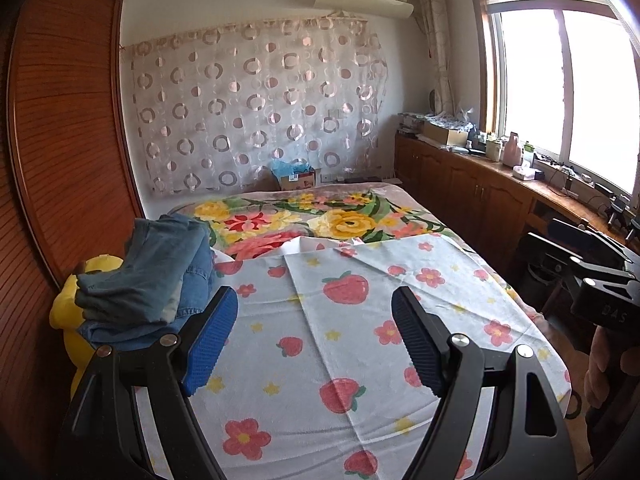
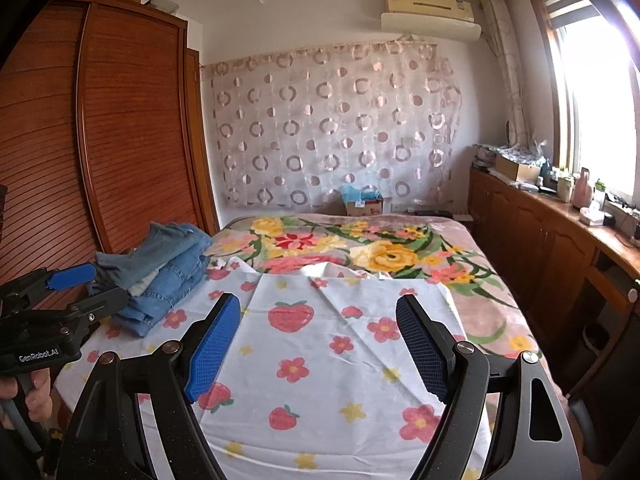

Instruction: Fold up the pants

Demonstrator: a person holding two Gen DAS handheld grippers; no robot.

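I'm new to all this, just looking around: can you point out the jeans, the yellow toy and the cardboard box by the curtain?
Jeans (image 1: 160,276), left wrist view, top of the folded pile.
Yellow toy (image 1: 66,304), left wrist view, its side.
Cardboard box (image 2: 366,206), right wrist view, front face.

We see a daylit bedroom, its light pouring through the large wood-framed window (image 1: 568,80) at right, which is blown out to white glare in both views. Fisheye bending curves the brown slatted wooden wardrobe (image 1: 68,120) and darkens the corners. The strawberry-printed white bedsheet (image 1: 320,340) looks evenly lit and sharp.
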